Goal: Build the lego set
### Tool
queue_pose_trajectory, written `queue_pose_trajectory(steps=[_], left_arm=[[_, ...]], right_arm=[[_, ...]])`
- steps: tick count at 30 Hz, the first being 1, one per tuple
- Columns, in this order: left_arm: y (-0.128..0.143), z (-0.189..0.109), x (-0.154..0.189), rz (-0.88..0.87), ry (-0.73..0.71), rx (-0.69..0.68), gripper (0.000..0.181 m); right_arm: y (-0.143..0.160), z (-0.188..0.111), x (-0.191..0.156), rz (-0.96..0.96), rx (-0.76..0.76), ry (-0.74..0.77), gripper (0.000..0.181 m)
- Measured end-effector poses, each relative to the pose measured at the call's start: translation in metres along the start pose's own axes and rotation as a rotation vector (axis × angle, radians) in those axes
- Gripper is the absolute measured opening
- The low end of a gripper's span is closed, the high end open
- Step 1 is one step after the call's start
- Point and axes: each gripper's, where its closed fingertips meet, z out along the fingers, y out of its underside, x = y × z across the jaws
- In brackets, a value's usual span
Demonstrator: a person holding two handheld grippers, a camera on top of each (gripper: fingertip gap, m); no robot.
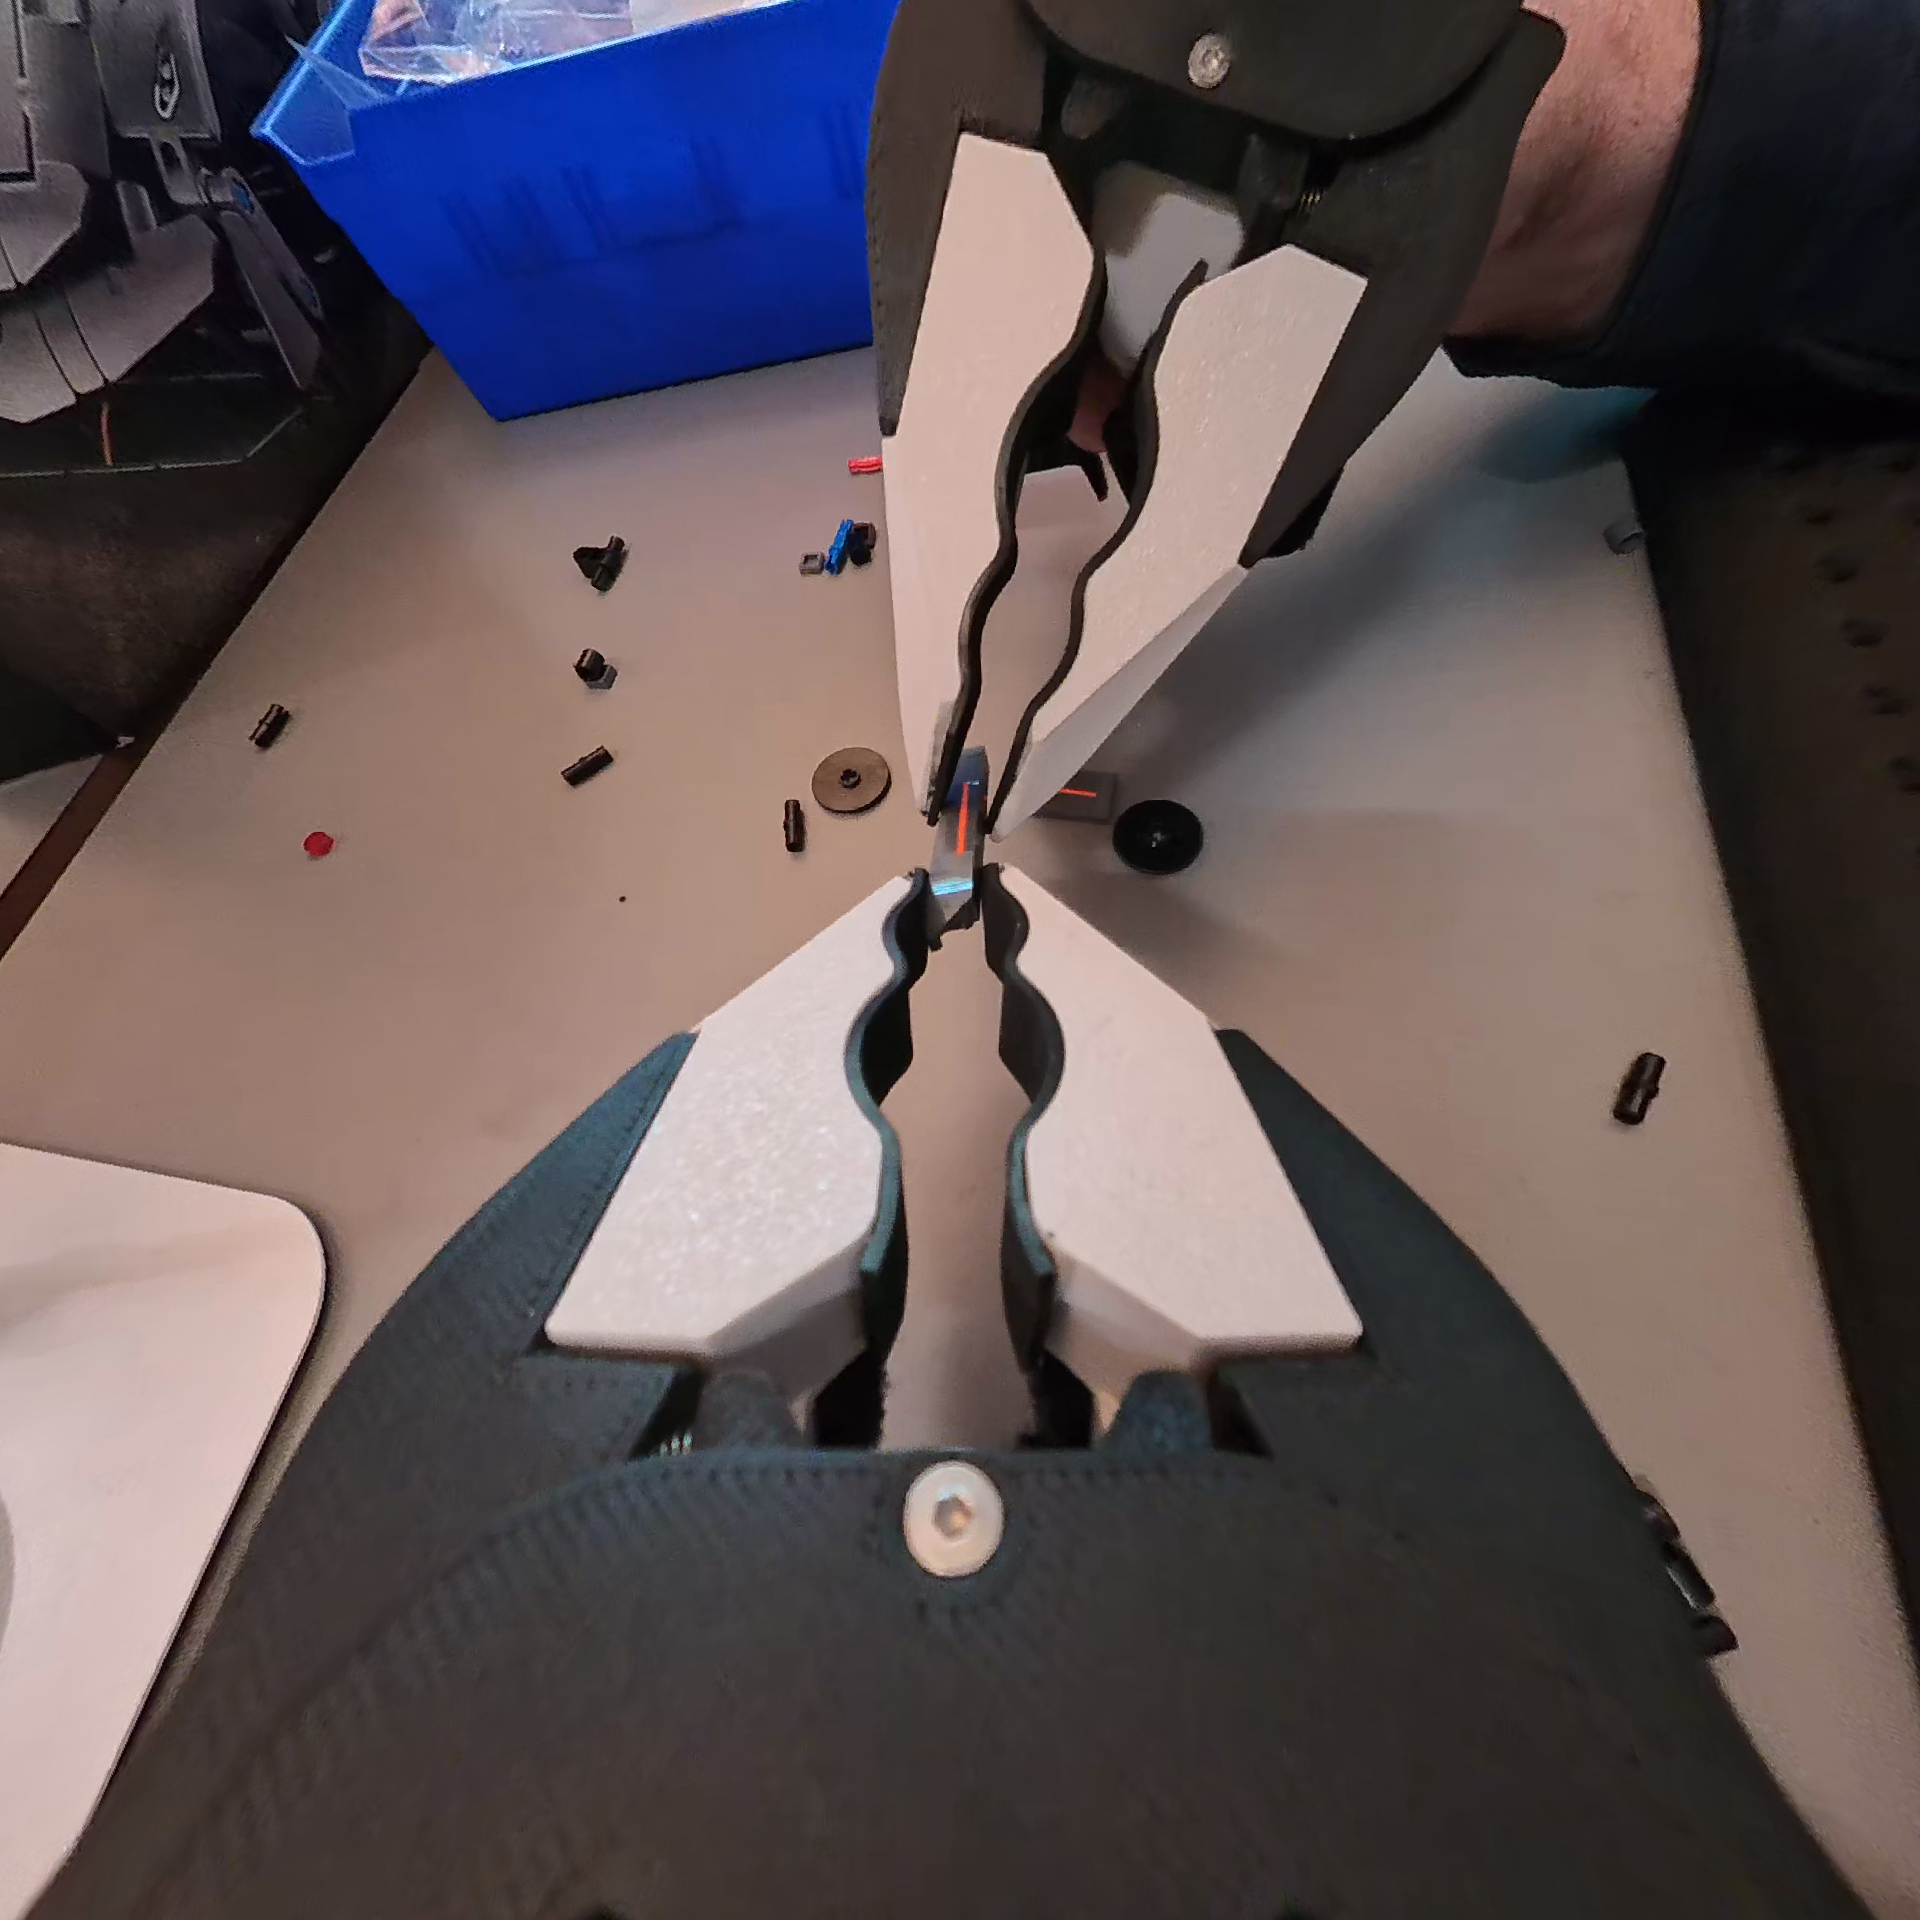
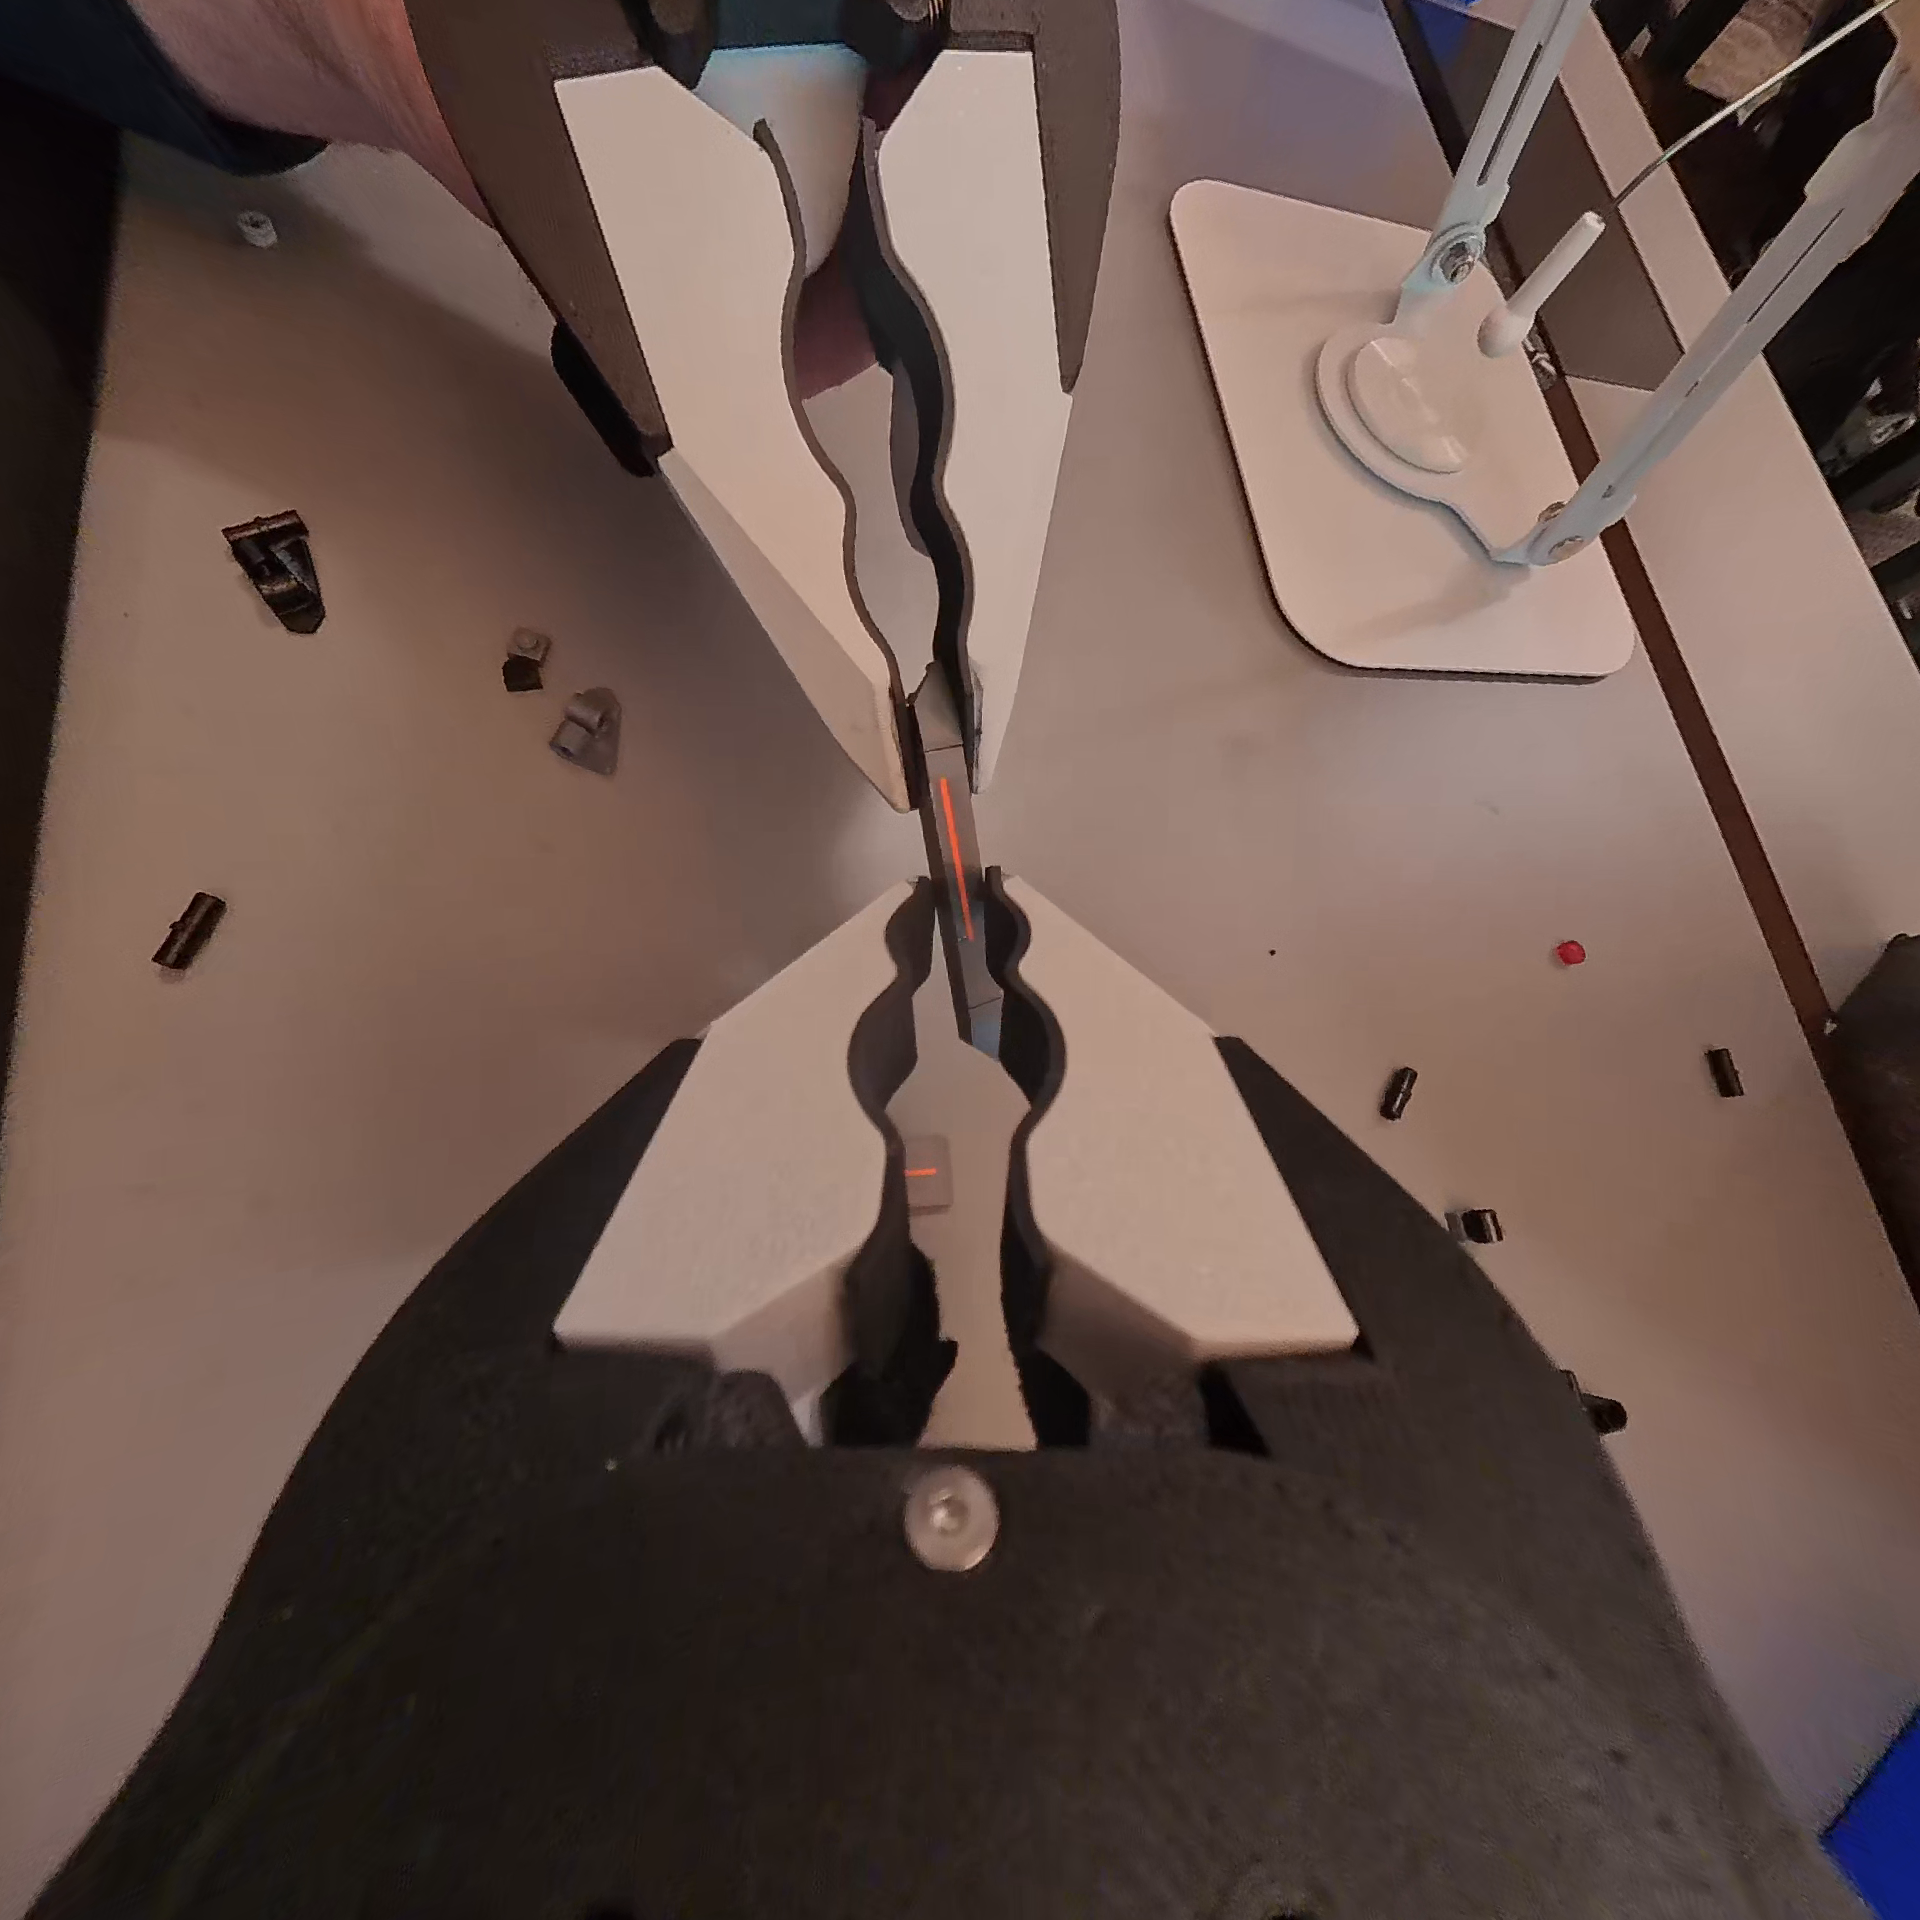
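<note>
A slim grey lego piece with an orange stripe hangs above the table between both grippers, which meet tip to tip. My left gripper is shut on its near end. The right gripper comes down from above and is shut on its far end, where a bit of blue shows. In the right wrist view the striped piece runs between the tips of my right gripper, and the left gripper holds its other end. A second grey striped tile lies on the table below; it also shows in the right wrist view.
A blue bin stands at the back. Loose parts lie on the table: two black discs, several black pins, a red stud, a blue-and-black bit. A white lamp base stands to one side. A hand holds the right gripper. My left and right fingertips are right by each other. Both grippers' tips are roughly 25 cm from the red stud. Seen from the right wrist view as well.
</note>
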Motion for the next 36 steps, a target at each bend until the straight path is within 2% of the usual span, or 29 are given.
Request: queue_pose_trajectory(steps=[12,25,36], left_arm=[[0.0021,-0.0007,-0.0027,-0.02,-0.002,0.007,0.017],[0.0008,-0.0001,-0.0002,-0.002,0.002,0.019,0.006],[-0.0014,-0.0028,-0.0053,-0.031,-0.01,0.051,0.016]], right_arm=[[-0.0011,-0.0032,0.0066,-0.049,-0.006,0.059,0.007],[-0.0002,-0.0004,0.004,-0.11,-0.034,0.079,0.007],[0.0017,0.0009,0.0071,-0.102,-0.043,0.094,0.007]])
